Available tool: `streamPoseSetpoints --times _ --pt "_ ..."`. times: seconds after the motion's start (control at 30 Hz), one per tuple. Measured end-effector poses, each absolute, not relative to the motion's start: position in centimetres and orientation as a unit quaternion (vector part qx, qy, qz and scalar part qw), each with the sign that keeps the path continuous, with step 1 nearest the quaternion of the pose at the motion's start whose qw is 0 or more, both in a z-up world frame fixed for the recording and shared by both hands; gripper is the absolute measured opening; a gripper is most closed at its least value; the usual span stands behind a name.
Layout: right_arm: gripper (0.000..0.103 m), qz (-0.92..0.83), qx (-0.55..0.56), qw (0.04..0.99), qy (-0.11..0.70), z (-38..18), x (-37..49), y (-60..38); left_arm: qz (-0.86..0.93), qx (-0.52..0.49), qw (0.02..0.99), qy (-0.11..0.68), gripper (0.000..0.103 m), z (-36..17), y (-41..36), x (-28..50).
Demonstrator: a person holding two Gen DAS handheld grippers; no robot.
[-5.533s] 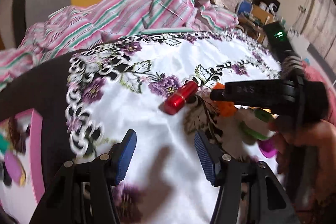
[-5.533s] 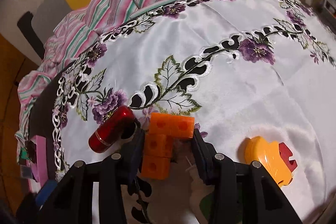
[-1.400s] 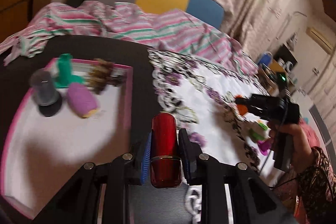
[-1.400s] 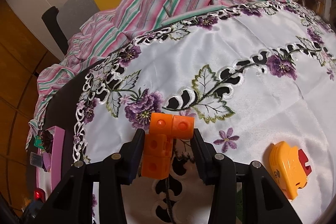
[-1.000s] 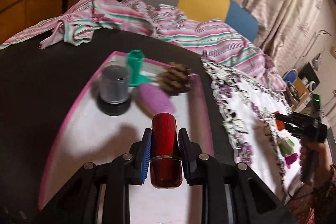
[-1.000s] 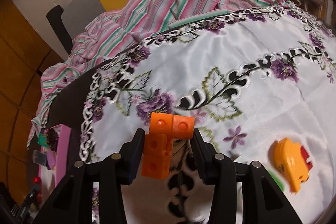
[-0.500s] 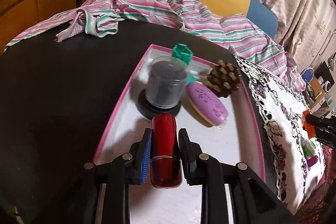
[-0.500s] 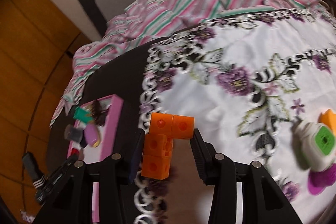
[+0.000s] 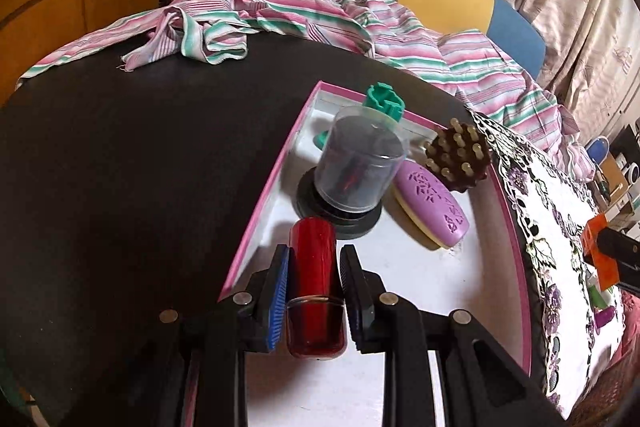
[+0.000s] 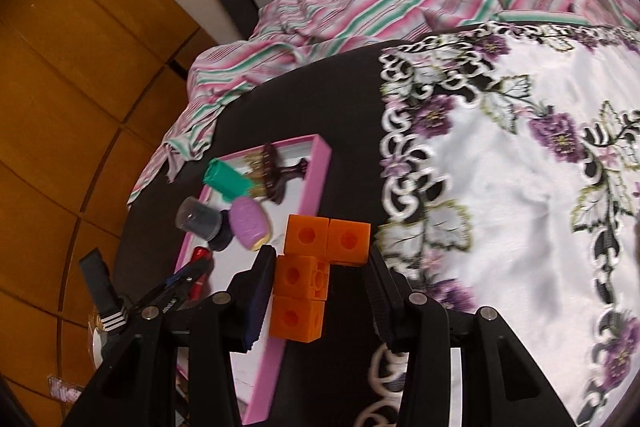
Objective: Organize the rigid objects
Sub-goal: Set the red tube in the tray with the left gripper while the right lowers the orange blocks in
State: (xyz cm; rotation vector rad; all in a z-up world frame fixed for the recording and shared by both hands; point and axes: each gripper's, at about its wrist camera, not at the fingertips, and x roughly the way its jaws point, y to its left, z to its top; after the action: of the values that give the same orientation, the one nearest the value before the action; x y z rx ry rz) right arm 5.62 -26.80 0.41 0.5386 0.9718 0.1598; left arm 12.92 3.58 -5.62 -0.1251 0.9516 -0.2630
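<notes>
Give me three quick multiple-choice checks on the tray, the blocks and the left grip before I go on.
1. The clear-domed container stands: A in the pink-rimmed tray; B on the floral cloth; C on the chair.
2. The block piece in the right gripper is: A green; B orange; C purple.
3. The left gripper is: A open and bare; B shut on the red cylinder; C out of view.

A: the tray's white floor surrounds its base. B: all cubes are orange. B: both pads flank the cylinder.
</notes>
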Motion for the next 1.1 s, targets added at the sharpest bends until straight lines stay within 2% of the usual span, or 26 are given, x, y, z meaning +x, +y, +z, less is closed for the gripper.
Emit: streamPoseSetpoints --times 0.2,0.4,1.1 --pt "0.045 0.089 0.251 0.843 0.468 0.2 5.9 -24.7 -0.125 -0.082 0.882 0.447 0.041 -4.5 4.2 11.9" --pt "0.045 0.100 0.242 0.841 0.473 0.1 6.4 -22.9 -0.141 -0.107 0.892 0.415 0.043 -2.6 4.4 8.3" --pt "0.045 0.069 0.147 0.860 0.484 -1.8 11.0 -16.9 -0.176 -0.132 0.879 0.423 0.043 -2.3 4.5 3.2"
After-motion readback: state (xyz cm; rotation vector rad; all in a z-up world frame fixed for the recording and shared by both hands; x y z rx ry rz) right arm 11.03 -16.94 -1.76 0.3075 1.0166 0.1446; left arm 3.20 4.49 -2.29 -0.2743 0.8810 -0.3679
